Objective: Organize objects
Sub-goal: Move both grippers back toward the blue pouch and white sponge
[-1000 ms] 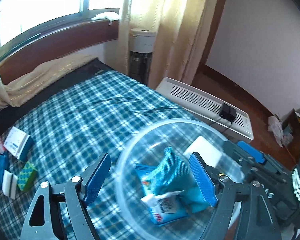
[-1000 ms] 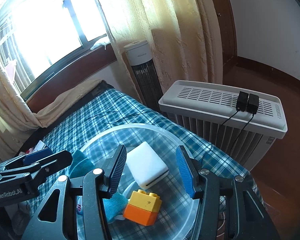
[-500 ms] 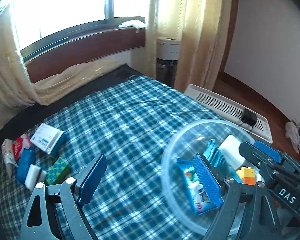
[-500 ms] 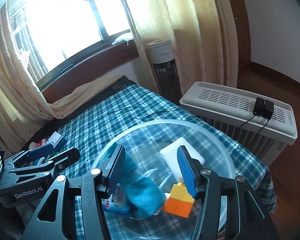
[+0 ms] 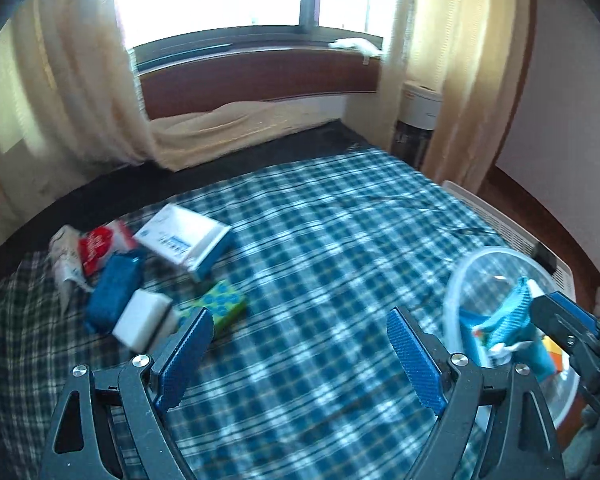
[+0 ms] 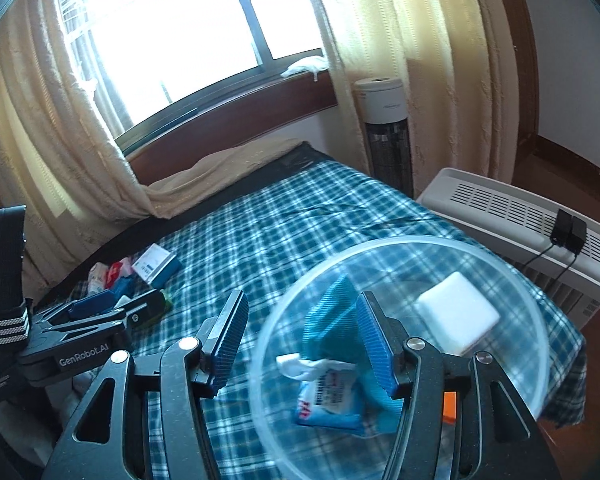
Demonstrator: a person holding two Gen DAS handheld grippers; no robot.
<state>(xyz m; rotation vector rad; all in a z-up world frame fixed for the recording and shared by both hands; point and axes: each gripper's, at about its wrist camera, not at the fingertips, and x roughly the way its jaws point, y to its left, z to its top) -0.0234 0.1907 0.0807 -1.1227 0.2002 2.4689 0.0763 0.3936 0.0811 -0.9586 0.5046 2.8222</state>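
The clear plastic bowl (image 6: 400,248) sits near the right end of the plaid bedspread (image 5: 320,240), already holding a white sponge block (image 6: 456,320), a teal cloth (image 6: 332,316), a wipes packet (image 6: 328,396) and an orange brick (image 6: 450,404). A second ago our left gripper (image 5: 300,356) hung over that bowl; now it has swung away to the left, jaws wide and empty, facing the pile not yet sorted: a white-and-blue box (image 5: 184,240), a red packet (image 5: 100,244), a blue sponge (image 5: 114,292), a white sponge (image 5: 142,320) and a green dotted sponge (image 5: 220,304). We judge the last drop is done and the next pick is starting. Our right gripper (image 6: 300,344) has also drifted left: its jaws, earlier both over the bowl's contents, now straddle the bowl's near rim, and they are opening with nothing gripped between them.
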